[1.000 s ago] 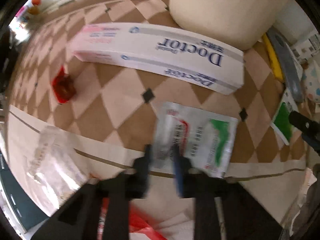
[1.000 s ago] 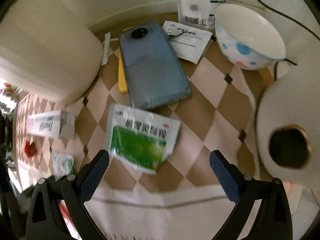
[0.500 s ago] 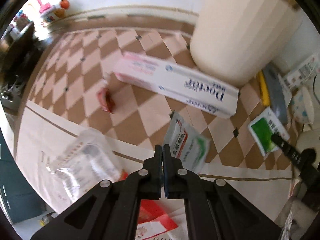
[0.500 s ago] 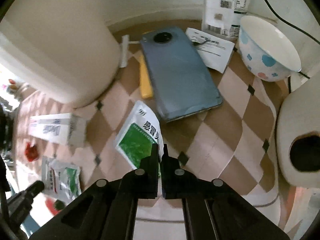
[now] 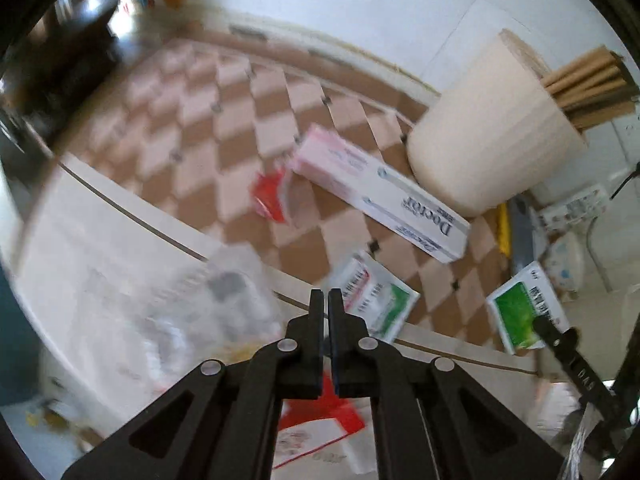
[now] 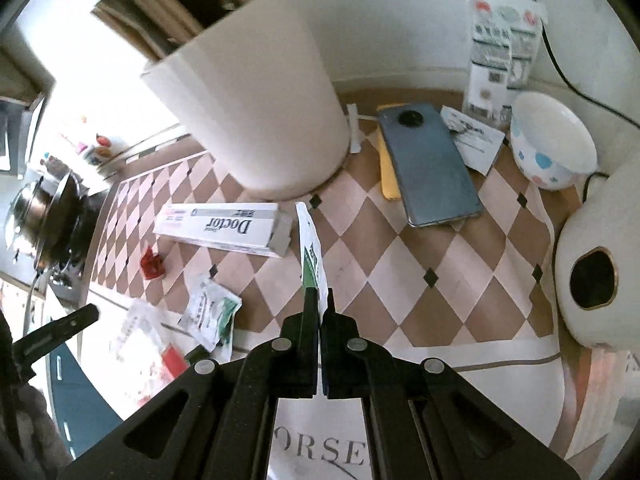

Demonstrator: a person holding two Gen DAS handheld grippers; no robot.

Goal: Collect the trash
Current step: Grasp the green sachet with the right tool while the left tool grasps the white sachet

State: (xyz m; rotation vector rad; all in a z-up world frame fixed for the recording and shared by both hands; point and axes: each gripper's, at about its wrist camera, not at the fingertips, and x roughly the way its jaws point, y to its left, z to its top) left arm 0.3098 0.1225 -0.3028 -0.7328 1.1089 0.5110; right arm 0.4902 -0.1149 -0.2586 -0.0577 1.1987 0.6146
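My left gripper (image 5: 325,300) is shut on a white, red and green sachet (image 5: 376,304) and holds it lifted above the table edge. My right gripper (image 6: 319,300) is shut on a green and white sachet (image 6: 311,248), held edge-on above the checkered cloth; it also shows in the left wrist view (image 5: 524,312). The left sachet shows in the right wrist view (image 6: 212,312). A long white "Doctor" box (image 5: 380,200) and a small red wrapper (image 5: 270,198) lie on the cloth. A cream bin (image 6: 256,96) stands behind the box.
A grey phone (image 6: 430,170) on a yellow item, a leaflet (image 6: 472,138), a spotted bowl (image 6: 550,148) and a white pouch (image 6: 500,48) lie at the back right. A paper roll (image 6: 596,272) is at the right. Clear plastic bags (image 5: 192,312) and a red-and-white pack (image 5: 320,436) lie near the front edge.
Both grippers closed on their sachets and lifted them off the cloth. Both have pulled back and up from the table.
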